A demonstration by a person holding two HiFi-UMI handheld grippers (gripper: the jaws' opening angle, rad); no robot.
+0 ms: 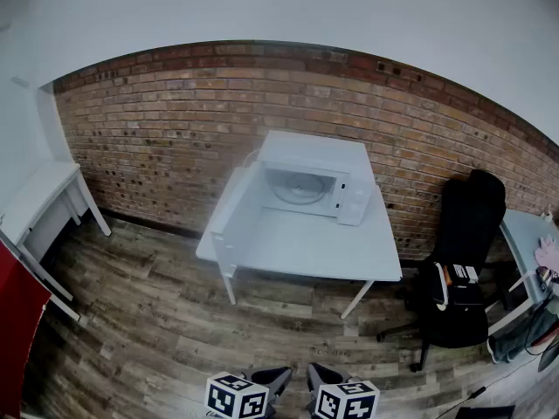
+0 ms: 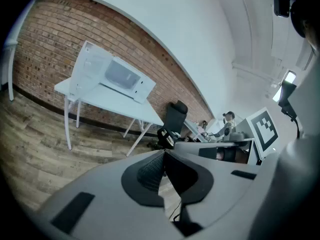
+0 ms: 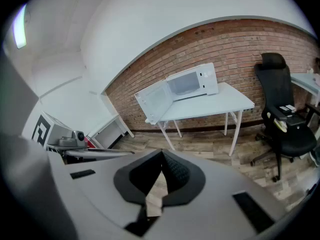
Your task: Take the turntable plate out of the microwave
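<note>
Left gripper [image 2: 163,154] and right gripper [image 3: 161,154] both shut, empty, well short of the microwave [image 1: 310,177]; risk: plate [image 1: 299,190] slips from a thin pinch or clips the open door [image 1: 234,212] on exit.

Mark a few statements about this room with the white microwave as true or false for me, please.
The white microwave oven has its door swung open. True.
The round glass turntable plate lies out on the white table. False: it sits inside the microwave.
The left gripper and the right gripper are both shut with nothing between their jaws. True.
The black office chair stands to the left of the table. False: in the head view it stands to the table's right.
</note>
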